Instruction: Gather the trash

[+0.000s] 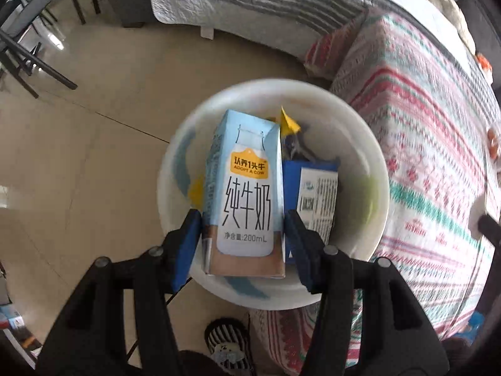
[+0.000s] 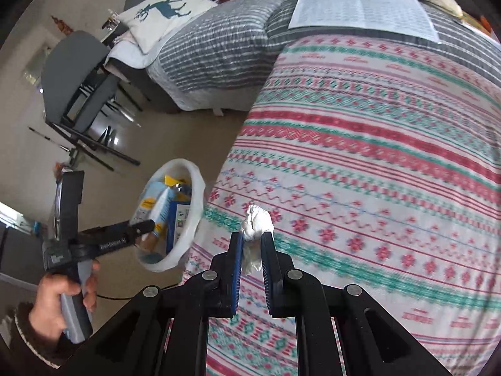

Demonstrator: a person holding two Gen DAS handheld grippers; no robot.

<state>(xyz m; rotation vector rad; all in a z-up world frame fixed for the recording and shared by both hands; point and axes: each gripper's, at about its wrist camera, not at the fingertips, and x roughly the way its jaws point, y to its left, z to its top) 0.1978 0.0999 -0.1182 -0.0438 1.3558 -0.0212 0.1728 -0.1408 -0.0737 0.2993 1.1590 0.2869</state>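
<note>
My left gripper (image 1: 242,219) is shut on a light-blue 200 mL milk carton (image 1: 247,194), held over the mouth of a white round bin (image 1: 353,119) lined with a plastic bag. Inside the bin lie a dark-blue carton (image 1: 313,194) and a yellow wrapper (image 1: 288,122). In the right wrist view my right gripper (image 2: 252,238) is shut on a crumpled white tissue (image 2: 255,222) above the patterned bed cover (image 2: 375,172). The same bin (image 2: 195,219) stands to its left, with a hand (image 2: 62,291) holding the left gripper (image 2: 142,227) and the carton (image 2: 159,210) over it.
The bin stands on a beige tiled floor (image 1: 94,156) against the bed's edge. A grey striped quilt (image 2: 213,50), a deer-print pillow (image 2: 162,12) and grey chairs (image 2: 78,72) lie beyond. A striped slipper (image 1: 225,338) is on the floor below the bin.
</note>
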